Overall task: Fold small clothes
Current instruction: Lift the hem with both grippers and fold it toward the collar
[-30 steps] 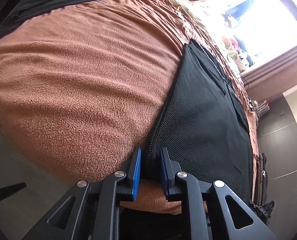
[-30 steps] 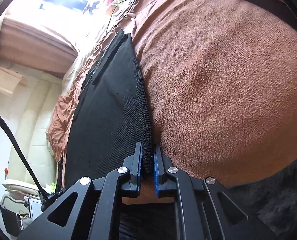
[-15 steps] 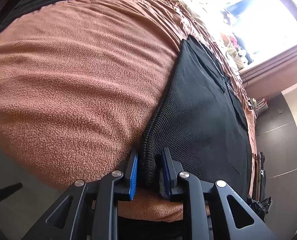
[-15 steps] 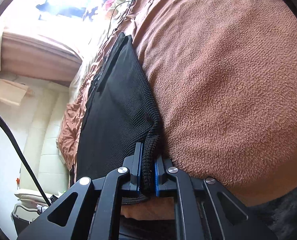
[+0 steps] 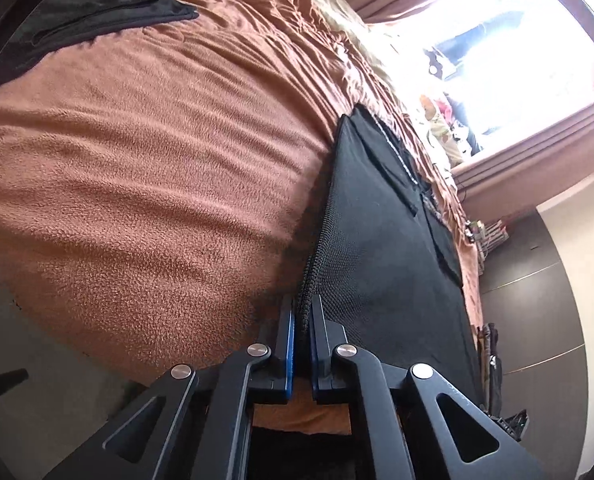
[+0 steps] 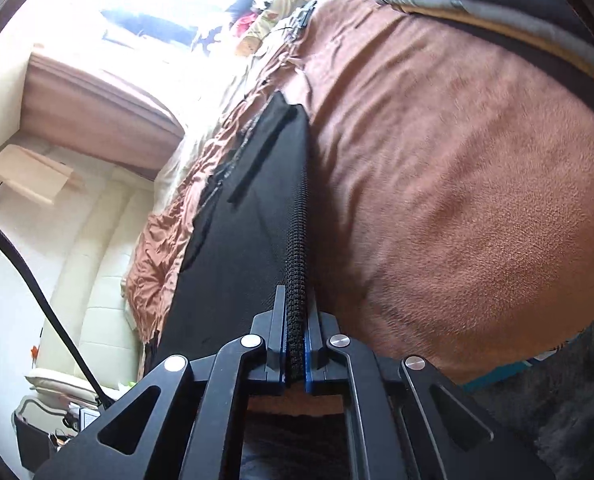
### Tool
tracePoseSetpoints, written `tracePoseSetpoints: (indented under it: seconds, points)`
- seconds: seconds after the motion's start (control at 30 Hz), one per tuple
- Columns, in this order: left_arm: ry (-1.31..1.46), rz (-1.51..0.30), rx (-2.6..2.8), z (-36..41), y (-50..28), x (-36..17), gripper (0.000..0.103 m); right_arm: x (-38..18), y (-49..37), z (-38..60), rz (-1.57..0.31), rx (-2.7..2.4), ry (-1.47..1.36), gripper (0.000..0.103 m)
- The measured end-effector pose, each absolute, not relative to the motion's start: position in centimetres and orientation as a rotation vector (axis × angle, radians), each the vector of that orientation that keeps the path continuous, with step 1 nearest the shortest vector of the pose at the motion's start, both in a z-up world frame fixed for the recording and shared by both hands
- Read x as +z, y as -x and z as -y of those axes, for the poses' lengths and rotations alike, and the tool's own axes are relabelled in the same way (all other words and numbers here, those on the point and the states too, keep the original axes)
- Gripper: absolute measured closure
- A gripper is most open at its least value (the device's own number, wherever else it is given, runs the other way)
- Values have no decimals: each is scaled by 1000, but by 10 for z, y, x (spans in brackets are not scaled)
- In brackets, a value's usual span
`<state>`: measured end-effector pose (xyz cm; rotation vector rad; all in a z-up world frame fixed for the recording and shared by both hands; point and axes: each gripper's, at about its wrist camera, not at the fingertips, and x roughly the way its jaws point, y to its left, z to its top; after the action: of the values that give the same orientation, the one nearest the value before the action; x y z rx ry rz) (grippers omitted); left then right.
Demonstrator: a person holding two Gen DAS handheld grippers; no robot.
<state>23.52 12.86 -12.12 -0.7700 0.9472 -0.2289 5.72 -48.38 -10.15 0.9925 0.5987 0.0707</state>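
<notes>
Left wrist view: left gripper [image 5: 303,320], jaws closed tight on near hem of black knit garment [image 5: 381,248]; blue pads [image 5: 290,340] pressing ribbed edge from both sides. Garment spread flat over brown fleece blanket [image 5: 145,184] on bed, far end reaching toward bright window [image 5: 509,40]. Second dark garment [image 5: 97,4], folded, at far left corner of blanket, well apart from first. No brand, label or legible writing anywhere.

Right wrist view: right gripper [image 6: 296,320], jaws clamped on opposite near corner of same garment [image 6: 249,240], thick ribbed hem bunched between pads. Cream sofa [image 6: 93,312] beyond bed edge; black cable [image 6: 37,292] crossing lower left. Grey-and-tan strap [image 6: 497,20] along upper right; no writing readable there.

Against earlier frames: left jaws, formerly standing apart around hem, now squeezed shut on it; right jaws slightly tighter. Hem edge lifted off blanket in both views, pulled straight and taut instead of lying slack.
</notes>
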Motion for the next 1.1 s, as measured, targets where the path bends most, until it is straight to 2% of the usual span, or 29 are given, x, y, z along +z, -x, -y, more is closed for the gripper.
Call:
tracePoseSetpoints:
  seconds: [0.7, 1.1]
  points:
    - [923, -706, -337, -166, -127, -40, 98, -39, 51, 470, -500, 150, -910, 101]
    - [942, -651, -347, -185, -60, -29, 98, -34, 101, 463, -481, 198, -895, 101]
